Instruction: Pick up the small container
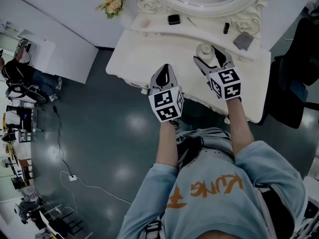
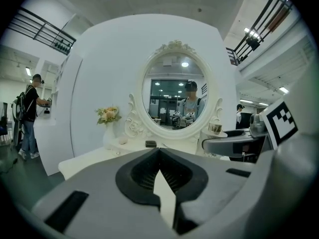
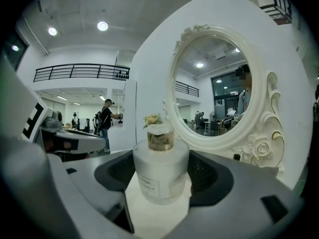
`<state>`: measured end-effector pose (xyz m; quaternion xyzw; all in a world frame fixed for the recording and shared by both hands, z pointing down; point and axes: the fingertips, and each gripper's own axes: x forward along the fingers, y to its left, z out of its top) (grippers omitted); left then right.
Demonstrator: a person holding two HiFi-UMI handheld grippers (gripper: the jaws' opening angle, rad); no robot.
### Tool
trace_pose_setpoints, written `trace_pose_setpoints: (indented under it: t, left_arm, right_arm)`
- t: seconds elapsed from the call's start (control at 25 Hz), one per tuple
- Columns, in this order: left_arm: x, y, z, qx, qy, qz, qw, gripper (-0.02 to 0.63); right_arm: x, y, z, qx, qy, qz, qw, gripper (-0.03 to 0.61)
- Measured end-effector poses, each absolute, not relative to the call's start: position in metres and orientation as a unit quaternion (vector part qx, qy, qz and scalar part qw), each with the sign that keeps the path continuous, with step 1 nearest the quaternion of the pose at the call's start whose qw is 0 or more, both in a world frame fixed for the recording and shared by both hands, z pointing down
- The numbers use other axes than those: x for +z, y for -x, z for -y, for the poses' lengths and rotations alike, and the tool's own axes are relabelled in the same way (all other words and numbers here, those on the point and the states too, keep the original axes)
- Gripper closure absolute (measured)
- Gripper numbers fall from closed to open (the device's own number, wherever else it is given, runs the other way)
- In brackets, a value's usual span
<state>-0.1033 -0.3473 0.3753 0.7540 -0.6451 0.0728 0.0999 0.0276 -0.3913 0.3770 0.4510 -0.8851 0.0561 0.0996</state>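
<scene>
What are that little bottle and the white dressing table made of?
The bottle looks like frosted glass, matte and translucent, with a paper label; its cap seems clear over gold. The dressing table is glossy white with carved scrolls, painted wood or moulded resin; cannot tell which.

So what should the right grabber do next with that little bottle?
Probably squeeze the right gripper gently until it's snug. The small container stands upright on the white table between its jaws, but I can't tell whether they press it yet. The left gripper is shut, empty.
</scene>
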Motion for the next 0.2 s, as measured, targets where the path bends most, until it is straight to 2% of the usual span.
trace_pose_setpoints:
  t: [0.2]
  left_arm:
    - [0.3740, 0.0952, 0.3510, 0.078, -0.758, 0.641, 0.096, 0.592]
  right_arm:
    - [0.3736, -0.0343, 0.3947, 0.053, -0.453, 0.885, 0.096, 0.256]
